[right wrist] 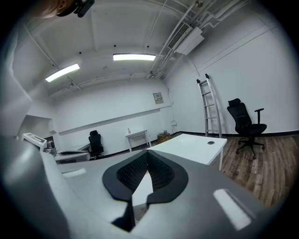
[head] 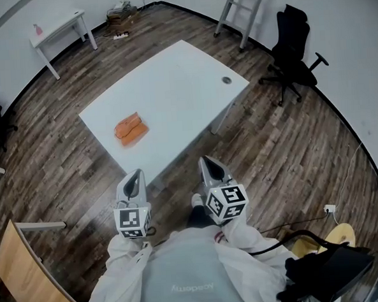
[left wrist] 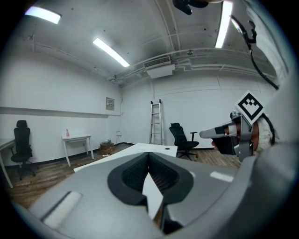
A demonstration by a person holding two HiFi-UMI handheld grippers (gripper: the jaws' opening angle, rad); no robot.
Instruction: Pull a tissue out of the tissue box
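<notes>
Jaws together on both sides, with nothing between them: the left gripper shows its pads meeting at the tip in its own view, and the right gripper reads the same.

Biggest thing ahead of me is the white table, standing at an angle on the wood floor, one corner pointing my way. Toward its near-left part lies the tissue box, orange and flat, alone on the top and well apart from both grippers. I can't make out from here whether a tissue pokes out of it.

So I judge the step in hand is the approach, nothing more. To do it well I'd close in on the near-left edge rather than the corner, so the box sits squarely in front of me. I'd bring one gripper over to steady the box and open the other only just before it reaches the slot. A light box like that will likely lift with the tissue if nothing pins it.

Pose now: both grippers are held out low in front of the body, side by side, near each other but not touching. They point toward the table, tipped slightly downward, with the white sleeves behind them.
</notes>
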